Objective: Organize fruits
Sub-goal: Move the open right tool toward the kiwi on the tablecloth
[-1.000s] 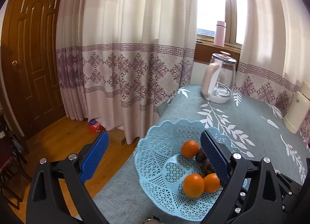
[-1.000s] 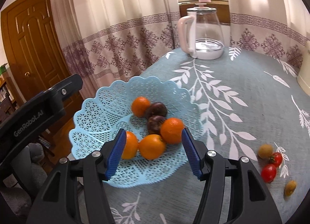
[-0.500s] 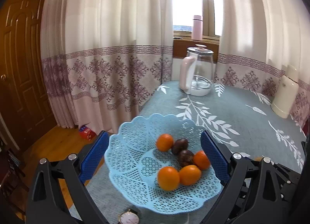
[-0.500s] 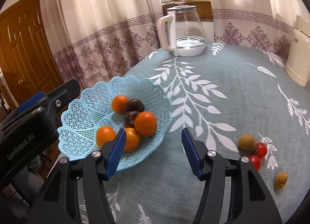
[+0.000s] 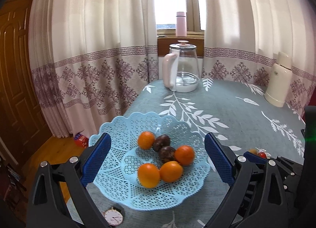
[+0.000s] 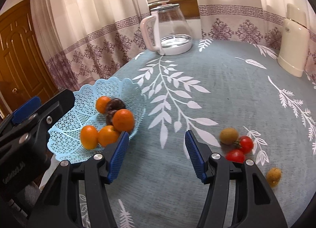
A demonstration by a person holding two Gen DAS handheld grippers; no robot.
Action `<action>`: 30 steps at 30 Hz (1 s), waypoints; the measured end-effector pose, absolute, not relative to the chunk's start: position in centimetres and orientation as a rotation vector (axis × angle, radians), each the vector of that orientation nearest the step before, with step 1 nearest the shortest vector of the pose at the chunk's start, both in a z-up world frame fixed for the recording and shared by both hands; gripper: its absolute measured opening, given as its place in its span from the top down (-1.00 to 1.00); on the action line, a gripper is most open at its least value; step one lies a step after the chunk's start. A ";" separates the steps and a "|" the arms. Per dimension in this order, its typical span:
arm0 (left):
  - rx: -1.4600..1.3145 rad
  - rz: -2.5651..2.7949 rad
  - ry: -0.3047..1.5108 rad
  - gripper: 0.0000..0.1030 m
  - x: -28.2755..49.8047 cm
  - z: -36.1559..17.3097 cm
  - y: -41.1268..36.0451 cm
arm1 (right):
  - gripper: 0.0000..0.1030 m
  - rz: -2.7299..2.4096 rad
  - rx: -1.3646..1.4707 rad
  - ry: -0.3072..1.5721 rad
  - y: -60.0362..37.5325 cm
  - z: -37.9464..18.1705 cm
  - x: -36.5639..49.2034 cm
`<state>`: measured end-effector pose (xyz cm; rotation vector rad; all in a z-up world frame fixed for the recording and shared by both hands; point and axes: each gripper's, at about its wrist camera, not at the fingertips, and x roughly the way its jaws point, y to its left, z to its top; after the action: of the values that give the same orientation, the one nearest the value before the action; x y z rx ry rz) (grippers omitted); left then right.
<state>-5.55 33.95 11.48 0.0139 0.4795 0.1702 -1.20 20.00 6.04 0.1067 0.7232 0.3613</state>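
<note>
A light blue lattice basket [image 5: 126,129] [image 6: 83,97] holds several oranges [image 5: 148,175] [image 6: 123,119] and two dark brown fruits [image 5: 161,142] [image 6: 115,104]. My left gripper [image 5: 157,160] hangs open above the basket, nothing between its pads. My right gripper [image 6: 157,156] is open over bare cloth to the right of the basket. On the cloth to its right lie a brownish-green round fruit [image 6: 229,135], two red tomatoes [image 6: 245,144], and a small yellow-brown fruit [image 6: 273,176]. The left gripper's body shows at the left edge of the right wrist view.
A glass kettle with a pink handle [image 5: 180,70] [image 6: 167,30] stands at the table's far edge, a cream flask [image 5: 278,82] [image 6: 294,38] at the far right. A wristwatch [image 5: 113,218] lies near the basket's front. The table edge drops to wooden floor on the left.
Both views have swung right: the basket has slid left in the right wrist view and centred between the left fingers. The loose fruits are now closer to the right gripper.
</note>
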 end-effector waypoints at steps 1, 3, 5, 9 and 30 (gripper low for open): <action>0.018 0.161 0.483 -0.92 -5.6 11.4 33.7 | -0.15 0.356 0.109 0.724 19.7 6.0 -1.2; 0.026 0.151 0.486 -0.95 -5.6 11.4 33.2 | -0.15 0.344 0.113 0.726 19.1 5.8 -1.2; 0.037 0.139 0.488 -0.94 -5.6 11.3 32.7 | -0.15 0.333 0.116 0.727 18.6 5.7 -1.2; 0.056 0.122 0.494 -0.95 -5.7 11.1 31.8 | -0.15 0.307 0.128 0.733 17.3 5.3 -1.1; 0.178 0.056 0.541 -0.95 -5.6 9.3 27.3 | -0.25 0.188 0.170 0.752 11.2 3.7 -1.7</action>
<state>-5.58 27.31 9.27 0.1778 0.5414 0.0557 -1.73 11.24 3.71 0.1703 0.7520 0.1879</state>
